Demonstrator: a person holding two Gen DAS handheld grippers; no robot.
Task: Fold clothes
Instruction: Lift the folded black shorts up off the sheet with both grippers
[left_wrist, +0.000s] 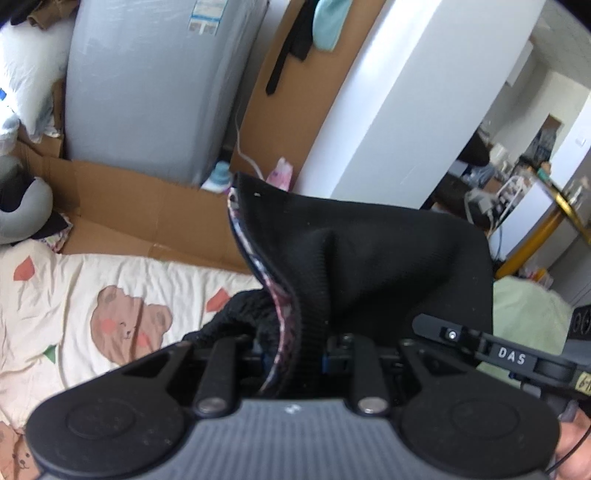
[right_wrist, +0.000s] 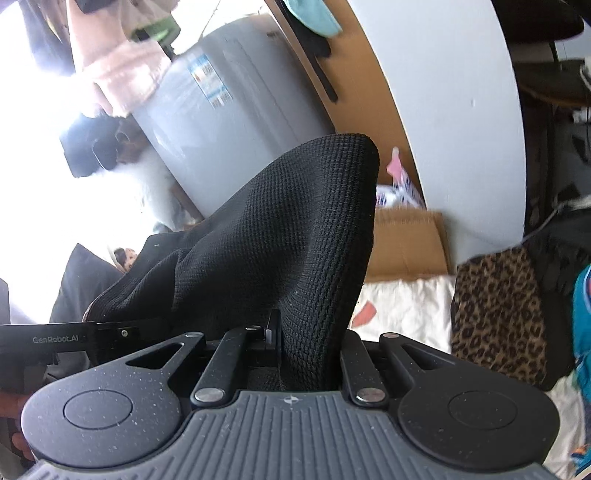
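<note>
Two grippers, one black knitted garment (left_wrist: 369, 258) with a pink-and-dark patterned lining, stretched between them above the bed. Farthest left, cream bedsheet printed with brown bears (left_wrist: 74, 295), bare and rumpled, ready as a laying surface. Next along, left gripper (left_wrist: 295, 354), jaws clenched on a bunched edge of the garment where the lining curls outward; cloth rising from the jaws in a peak, a lower part trailing toward the sheet. Further right, right gripper (right_wrist: 306, 350), jaws nearly closed and pinching another edge of the same black knit, fabric standing up in a tall fold. Beyond that, a leopard-print cloth (right_wrist: 498, 314) lying on the bed, well apart from the work.

Step in hand, by judgement: lifting and spreading the garment, no fold made yet. Next move likely calls for drawing both grips apart to take out slack, then lowering the cloth flat onto the bare sheet, clear of the leopard-print piece.
</note>
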